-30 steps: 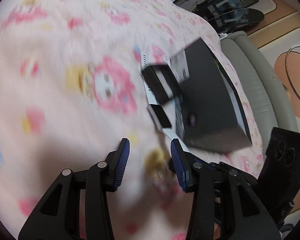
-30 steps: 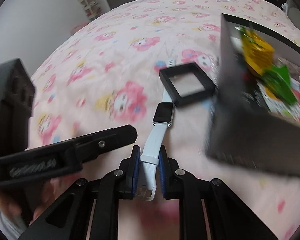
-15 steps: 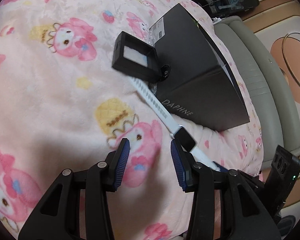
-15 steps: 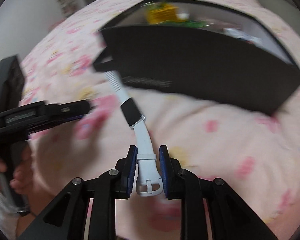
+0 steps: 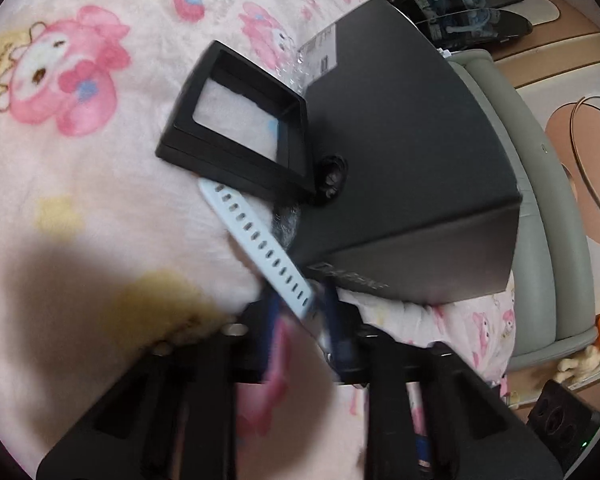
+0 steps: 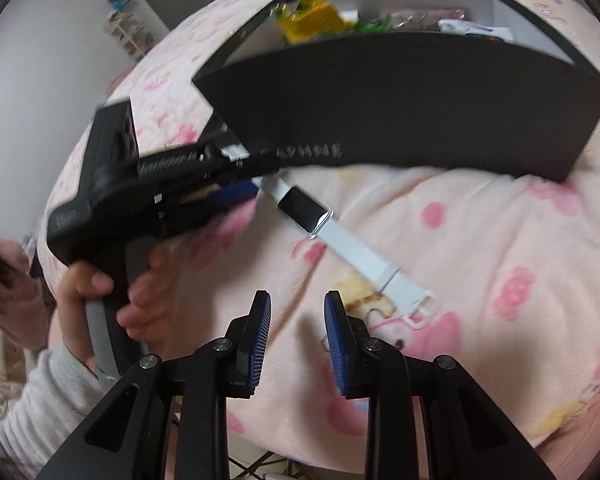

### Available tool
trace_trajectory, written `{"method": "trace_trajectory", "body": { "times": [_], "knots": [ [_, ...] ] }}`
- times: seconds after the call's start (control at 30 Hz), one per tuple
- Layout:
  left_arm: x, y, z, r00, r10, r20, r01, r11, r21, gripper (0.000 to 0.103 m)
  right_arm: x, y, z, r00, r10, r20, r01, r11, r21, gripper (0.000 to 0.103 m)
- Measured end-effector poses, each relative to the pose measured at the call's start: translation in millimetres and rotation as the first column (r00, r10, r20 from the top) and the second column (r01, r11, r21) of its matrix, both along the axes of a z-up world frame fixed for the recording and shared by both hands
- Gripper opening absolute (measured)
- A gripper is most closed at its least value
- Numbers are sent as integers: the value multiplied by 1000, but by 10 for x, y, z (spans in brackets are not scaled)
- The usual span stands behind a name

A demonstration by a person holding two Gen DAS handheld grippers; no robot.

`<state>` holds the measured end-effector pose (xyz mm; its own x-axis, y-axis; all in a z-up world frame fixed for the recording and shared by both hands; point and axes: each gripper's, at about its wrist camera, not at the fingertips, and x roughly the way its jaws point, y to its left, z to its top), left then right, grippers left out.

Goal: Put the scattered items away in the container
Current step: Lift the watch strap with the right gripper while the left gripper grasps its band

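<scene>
A white-strapped smartwatch (image 6: pixel 306 212) lies on the pink blanket in front of the black box (image 6: pixel 420 112), which holds several packets. My left gripper (image 5: pixel 300 312) is shut on the watch's perforated strap (image 5: pixel 260 240); it also shows in the right wrist view (image 6: pixel 256 188) at the strap's far end. My right gripper (image 6: pixel 296 324) is open and empty, just short of the watch's buckle end (image 6: pixel 412 300). A small black square frame (image 5: pixel 236 120) leans against the box's side (image 5: pixel 400 152).
The bed is covered by a pink cartoon-print blanket (image 5: pixel 80 160). A grey padded bed edge (image 5: pixel 540 200) and the floor lie past the box. The person's hand (image 6: pixel 100 280) holds the left gripper's handle.
My right gripper has let go of the watch's buckle end and opened. My left gripper has moved in and shut on the perforated strap.
</scene>
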<state>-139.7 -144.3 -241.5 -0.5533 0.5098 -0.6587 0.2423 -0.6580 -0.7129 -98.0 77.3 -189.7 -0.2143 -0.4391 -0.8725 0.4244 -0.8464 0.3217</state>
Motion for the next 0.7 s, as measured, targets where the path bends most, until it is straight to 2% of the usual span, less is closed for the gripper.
{"method": "trace_trajectory", "body": {
  "times": [0.07, 0.17, 0.3, 0.33, 0.43, 0.53, 0.6, 0.67, 0.7],
  "knots": [
    [60, -36, 29, 1000, 13, -3, -13, 1000, -2, 6, -22, -50, -80, 1000, -16, 10, 16, 1000, 23, 24],
    [264, -100, 126, 1000, 25, 6, -25, 999, -30, 5, -95, -82, -99, 999, -52, 3, 52, 998, 21, 24],
    [606, -188, 198, 999, 53, 2, -53, 999, 13, 5, -168, -71, -69, 995, -95, -12, 95, 995, 1, 24],
    [676, -188, 180, 999, 52, 13, -52, 998, 17, 7, -183, -67, -76, 995, -103, -3, 103, 995, -12, 24],
    [723, -251, 123, 996, 76, 38, -77, 997, 24, 22, -249, -41, -136, 991, -130, 23, 131, 990, -50, 25],
    [796, -281, 111, 994, 112, 17, -113, 993, 38, 32, -365, -7, -210, 981, -187, 51, 191, 979, -78, 26],
    [787, -281, 72, 990, 138, 16, -138, 990, 34, 32, -446, 79, -224, 973, -220, 72, 227, 967, -117, 26],
    [776, -280, 61, 990, 138, 15, -138, 990, 23, 27, -527, 97, -228, 968, -240, 72, 248, 958, -146, 30],
    [771, -268, 75, 991, 134, 8, -134, 991, -9, 23, -575, 103, -269, 964, -256, 73, 265, 950, -165, 30]
  ]
}}
